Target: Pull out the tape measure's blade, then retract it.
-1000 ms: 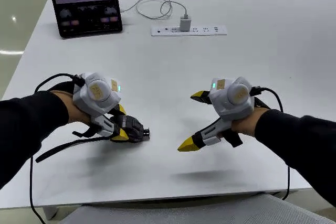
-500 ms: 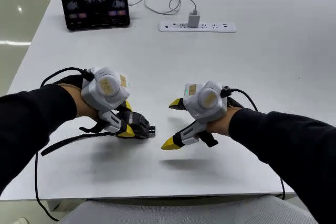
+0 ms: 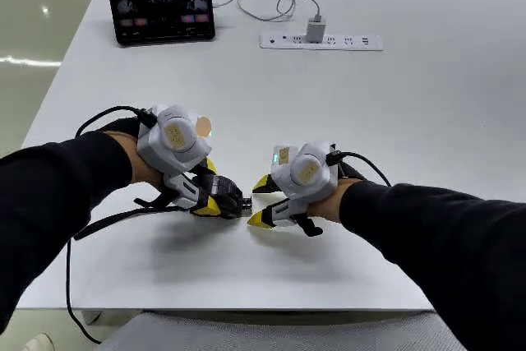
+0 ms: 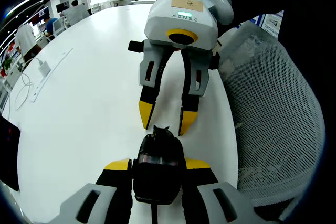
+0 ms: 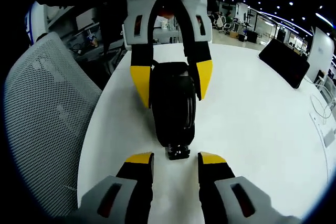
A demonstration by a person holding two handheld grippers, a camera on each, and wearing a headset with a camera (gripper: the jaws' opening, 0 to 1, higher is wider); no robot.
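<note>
My left tongs (image 5: 171,82) pinch the tape (image 5: 172,114). Right tongs (image 5: 176,160) are spread; I should squeeze its tip (image 5: 177,152) squarely.

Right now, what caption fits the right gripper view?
The left tool grips a black tape measure while the open right tool flanks its blade tip.
</note>
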